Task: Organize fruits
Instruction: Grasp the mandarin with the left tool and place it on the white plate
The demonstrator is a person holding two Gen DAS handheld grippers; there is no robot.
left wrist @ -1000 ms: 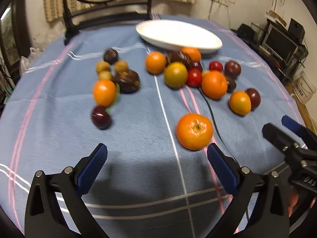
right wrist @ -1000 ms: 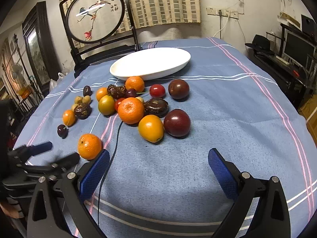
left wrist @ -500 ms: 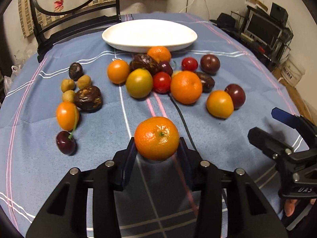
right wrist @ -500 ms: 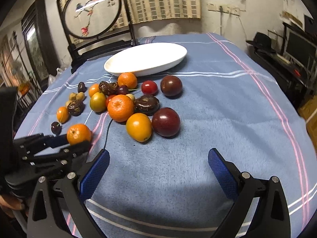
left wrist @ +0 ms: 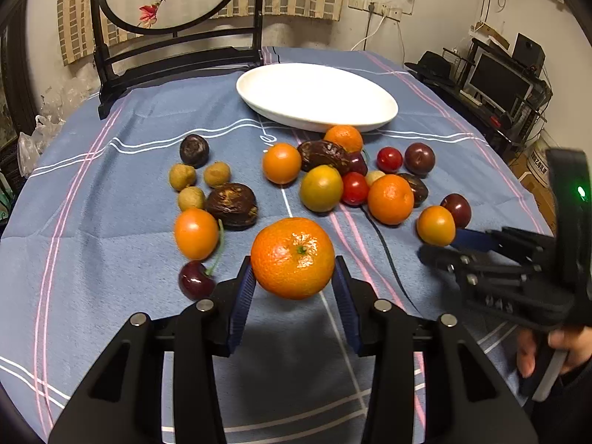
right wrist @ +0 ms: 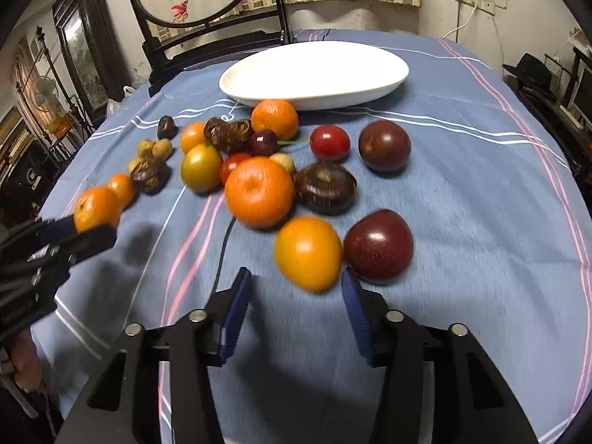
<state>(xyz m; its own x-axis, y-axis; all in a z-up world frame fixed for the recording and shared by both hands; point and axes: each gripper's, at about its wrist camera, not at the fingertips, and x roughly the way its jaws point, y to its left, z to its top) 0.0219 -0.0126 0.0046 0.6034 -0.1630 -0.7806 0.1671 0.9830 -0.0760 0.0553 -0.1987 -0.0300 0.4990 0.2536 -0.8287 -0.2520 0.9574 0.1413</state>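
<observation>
Left gripper clamps the mandarin off the cloth, near side. Right gripper jaws part-open, empty, at the orange tomato. Risk: round fruit slipping out before the white plate.

The table is covered by a blue striped cloth. A white oval dish is set at the far side, and loose fruits are scattered nearer.
</observation>
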